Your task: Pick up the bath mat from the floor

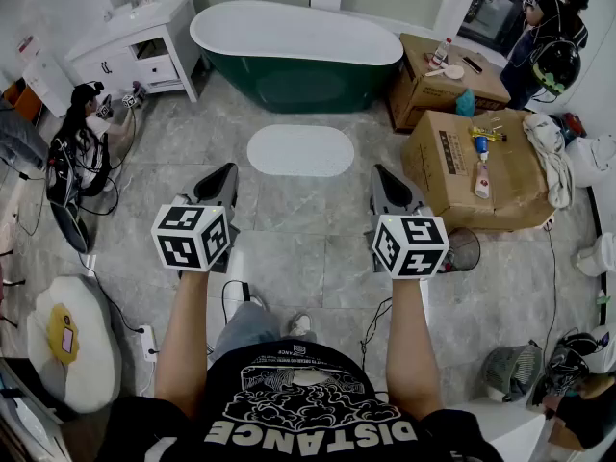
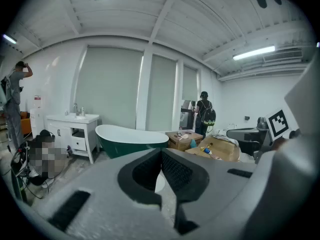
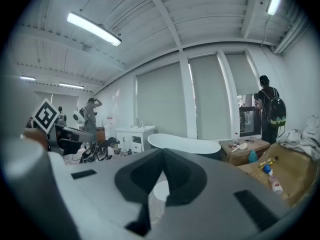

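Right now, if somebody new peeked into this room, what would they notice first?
Probably the big green bathtub with its white inside, standing at the far side. Just in front of it, a white oval bath mat lies flat on the grey floor. Nearer, the left gripper and right gripper are held side by side, jaws shut and empty, pointing toward the mat.

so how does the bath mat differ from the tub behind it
The bath mat is all white; the tub is dark green outside with a white rim. The bath mat lies flat on the floor; the tub stands tall. The tub is the larger. Both are oval, lying lengthwise the same way, with floor between them.
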Demonstrator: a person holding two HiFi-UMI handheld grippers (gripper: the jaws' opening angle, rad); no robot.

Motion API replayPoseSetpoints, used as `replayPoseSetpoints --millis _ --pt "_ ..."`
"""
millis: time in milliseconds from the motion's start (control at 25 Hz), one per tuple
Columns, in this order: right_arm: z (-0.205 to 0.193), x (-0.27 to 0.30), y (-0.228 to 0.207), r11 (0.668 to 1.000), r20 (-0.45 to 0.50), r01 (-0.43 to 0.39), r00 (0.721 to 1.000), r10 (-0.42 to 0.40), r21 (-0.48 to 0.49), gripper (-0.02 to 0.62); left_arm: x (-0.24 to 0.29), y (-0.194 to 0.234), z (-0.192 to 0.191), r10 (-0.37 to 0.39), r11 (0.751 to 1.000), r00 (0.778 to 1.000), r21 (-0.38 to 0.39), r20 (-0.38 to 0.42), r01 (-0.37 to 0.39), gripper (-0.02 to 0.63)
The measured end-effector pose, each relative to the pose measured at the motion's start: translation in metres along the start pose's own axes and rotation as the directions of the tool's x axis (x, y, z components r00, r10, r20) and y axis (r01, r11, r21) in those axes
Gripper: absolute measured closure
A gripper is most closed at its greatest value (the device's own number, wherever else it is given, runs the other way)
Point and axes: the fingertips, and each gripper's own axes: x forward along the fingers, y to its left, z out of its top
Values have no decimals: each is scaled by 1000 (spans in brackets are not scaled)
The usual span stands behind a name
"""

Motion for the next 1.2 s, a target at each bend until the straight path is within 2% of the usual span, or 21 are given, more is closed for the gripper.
replayPoseSetpoints --millis 480,680,920,1200 --pt "-9 28 -16 999 -10 41 999 -40 12 578 26 40 0 73 997 997 23 4 -73 597" --pt "-13 50 -25 998 -23 57 998 -56 23 542 50 55 1 58 998 998 24 1 -58 540" --pt "-11 92 -32 997 -43 69 997 -68 28 510 90 92 11 50 999 999 -2 3 -50 509" --pt "0 157 -43 995 -71 95 993 -92 38 462 151 140 35 20 1000 1000 10 -3 -20 472"
